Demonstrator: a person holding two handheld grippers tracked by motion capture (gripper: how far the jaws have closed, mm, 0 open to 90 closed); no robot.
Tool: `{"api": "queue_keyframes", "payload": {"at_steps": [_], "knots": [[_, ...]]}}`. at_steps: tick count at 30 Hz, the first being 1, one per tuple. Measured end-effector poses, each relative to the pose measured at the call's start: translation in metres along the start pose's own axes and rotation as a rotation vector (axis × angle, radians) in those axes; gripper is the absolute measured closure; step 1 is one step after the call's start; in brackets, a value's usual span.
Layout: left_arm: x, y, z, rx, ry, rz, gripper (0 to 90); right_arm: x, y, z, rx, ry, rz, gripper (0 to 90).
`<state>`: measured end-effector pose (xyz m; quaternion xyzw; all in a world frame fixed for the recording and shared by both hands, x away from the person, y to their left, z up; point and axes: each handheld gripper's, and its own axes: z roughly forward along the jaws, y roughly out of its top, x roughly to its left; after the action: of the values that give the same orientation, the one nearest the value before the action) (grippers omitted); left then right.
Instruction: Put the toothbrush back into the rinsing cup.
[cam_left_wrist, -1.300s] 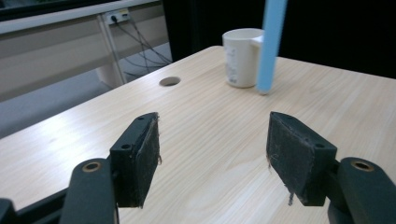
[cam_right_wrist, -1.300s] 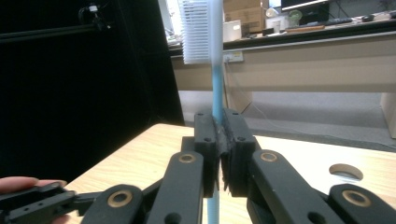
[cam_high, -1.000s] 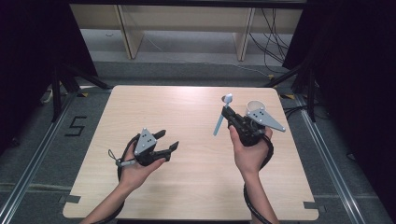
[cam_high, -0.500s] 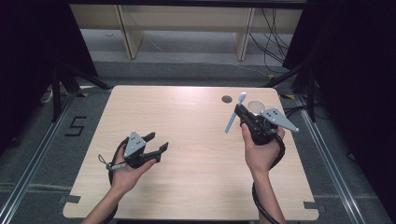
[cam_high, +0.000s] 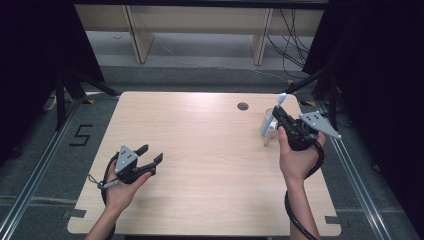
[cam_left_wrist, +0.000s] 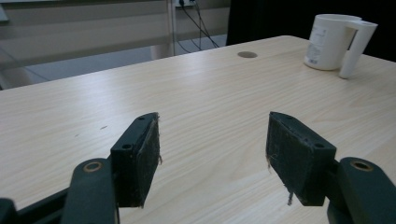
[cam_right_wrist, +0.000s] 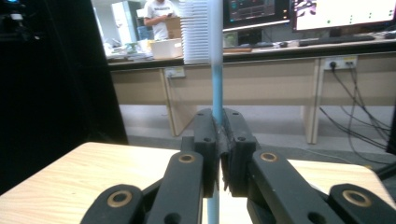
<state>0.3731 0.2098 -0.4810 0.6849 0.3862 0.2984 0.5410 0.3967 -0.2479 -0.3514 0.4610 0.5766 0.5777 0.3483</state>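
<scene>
Holding the toothbrush (cam_right_wrist: 215, 88) in my right gripper (cam_high: 281, 119), I see the fingers (cam_right_wrist: 205, 140) clenched on its light-blue handle partway along, the white bristle head (cam_right_wrist: 196, 32) standing above them in the right gripper view and the tail of the handle running down below; in the high view the brush (cam_high: 272, 120) lies on a steep slant, head up and away from me, lower end dropping towards the white mug (cam_high: 269, 127) at the far right of the worktop (cam_high: 210, 165); the mug sits just beside and slightly to the left of the gripper, its handle turned towards my side, near the round cable hole (cam_high: 243, 106); I judge the work in hand to be standing the brush in that mug, so what matters is that the brush's long axis is close to upright and its lower end is at or just over the mug's mouth; whether the tip is already inside the rim I cannot tell from above. My left gripper (cam_high: 150, 157) rests low on the near left of the worktop, well apart from the mug (cam_left_wrist: 334, 42), its fingers (cam_left_wrist: 140, 158) released and spread with nothing between them; the right hand is plainly the nearer one, and I would lower along the handle's own line rather than sweep sideways, lest the mug tip.
</scene>
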Motion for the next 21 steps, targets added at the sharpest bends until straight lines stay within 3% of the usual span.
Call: {"api": "queue_keyframes", "payload": {"at_steps": [2,4,9,11,21], "knots": [[0.004,-0.003,-0.004,0.019,0.026,-0.012,34.6,-0.001,0.001,0.0,0.001,-0.002,0.016,86.1],[0.008,-0.006,-0.008,0.018,0.041,-0.02,34.6,-0.008,0.004,-0.002,-0.008,-0.025,0.003,86.1],[0.012,-0.008,-0.011,0.02,0.058,-0.036,34.6,-0.016,0.007,-0.004,-0.003,-0.047,0.001,86.1],[0.013,-0.01,-0.01,0.005,0.056,-0.039,34.6,-0.021,0.008,-0.001,-0.008,-0.062,-0.008,86.1],[0.012,-0.012,-0.01,0.026,0.062,-0.041,34.5,-0.03,0.011,0.007,0.001,-0.082,-0.009,86.1]]}}
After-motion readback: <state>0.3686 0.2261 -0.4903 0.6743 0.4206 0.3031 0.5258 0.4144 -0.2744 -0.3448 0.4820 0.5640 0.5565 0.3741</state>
